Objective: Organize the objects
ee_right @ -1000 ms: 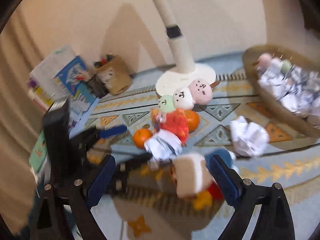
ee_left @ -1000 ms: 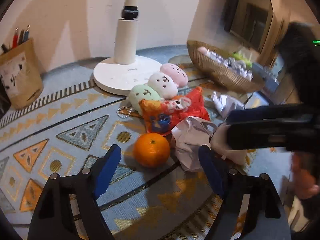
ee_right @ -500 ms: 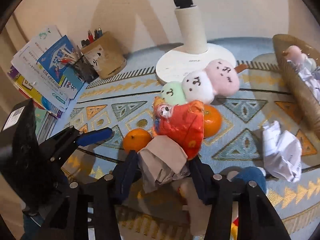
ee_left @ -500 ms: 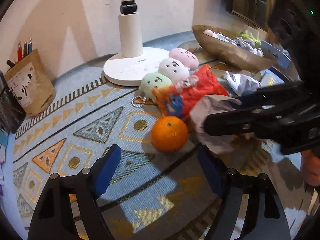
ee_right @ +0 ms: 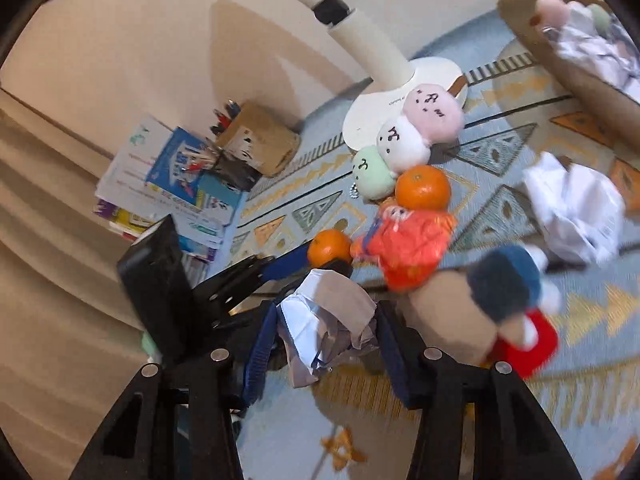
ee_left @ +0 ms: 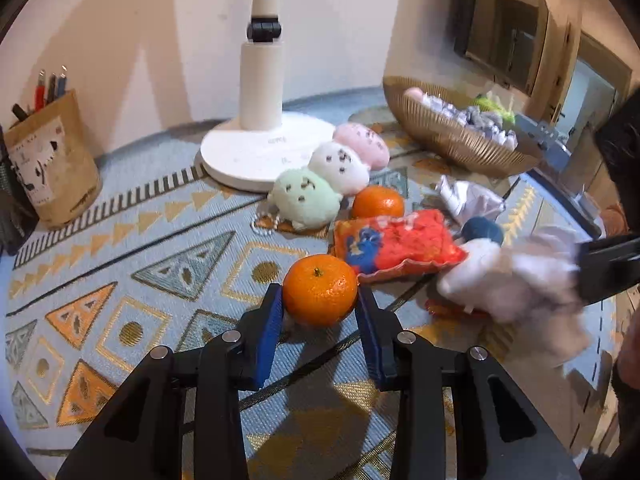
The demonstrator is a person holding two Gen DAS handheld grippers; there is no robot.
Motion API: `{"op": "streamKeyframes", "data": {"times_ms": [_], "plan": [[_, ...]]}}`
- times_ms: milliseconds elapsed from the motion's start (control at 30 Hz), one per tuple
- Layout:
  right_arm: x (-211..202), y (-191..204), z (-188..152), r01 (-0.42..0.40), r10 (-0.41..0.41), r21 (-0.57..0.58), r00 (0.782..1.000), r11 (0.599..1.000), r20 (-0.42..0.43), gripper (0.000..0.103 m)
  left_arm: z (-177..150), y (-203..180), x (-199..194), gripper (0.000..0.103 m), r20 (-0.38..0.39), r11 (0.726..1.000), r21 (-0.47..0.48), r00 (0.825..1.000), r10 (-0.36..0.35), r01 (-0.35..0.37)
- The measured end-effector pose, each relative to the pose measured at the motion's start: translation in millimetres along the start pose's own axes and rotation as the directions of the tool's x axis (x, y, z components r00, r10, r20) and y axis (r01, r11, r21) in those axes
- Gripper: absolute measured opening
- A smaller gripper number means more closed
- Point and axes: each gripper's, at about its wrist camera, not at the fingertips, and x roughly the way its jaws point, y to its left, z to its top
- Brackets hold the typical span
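Note:
My left gripper (ee_left: 320, 320) is shut on an orange mandarin (ee_left: 320, 290) resting on the patterned mat; it also shows in the right wrist view (ee_right: 330, 246). My right gripper (ee_right: 326, 344) is shut on a crumpled paper ball (ee_right: 328, 320) and holds it above the mat; it appears blurred in the left wrist view (ee_left: 532, 280). A second mandarin (ee_left: 378, 202) lies beside a red snack bag (ee_left: 396, 244). A three-ball plush (ee_left: 332, 176) lies by the lamp base.
A wicker basket (ee_left: 452, 136) with crumpled papers stands at the back right. Another paper ball (ee_right: 576, 208) and a plush doll (ee_right: 500, 304) lie on the mat. A white lamp base (ee_left: 256, 152), a pen holder (ee_left: 52, 160) and stacked books (ee_right: 172, 184) are around.
My left gripper moved forward and closed on the near mandarin. My right gripper lifted the crumpled paper ball off the mat and tilted, carrying it to the right.

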Motion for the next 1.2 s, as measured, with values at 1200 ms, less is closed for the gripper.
{"op": "streamKeyframes", "data": {"times_ms": [1200], "plan": [[-68.0, -11.9, -96.5, 0.573, -0.555, -0.181, 0.820, 0.800, 0.143, 0.070, -40.9, -89.5, -43.2, 0.033, 0.092, 0.990, -0.106, 0.992, -0.085, 0.094]]}}
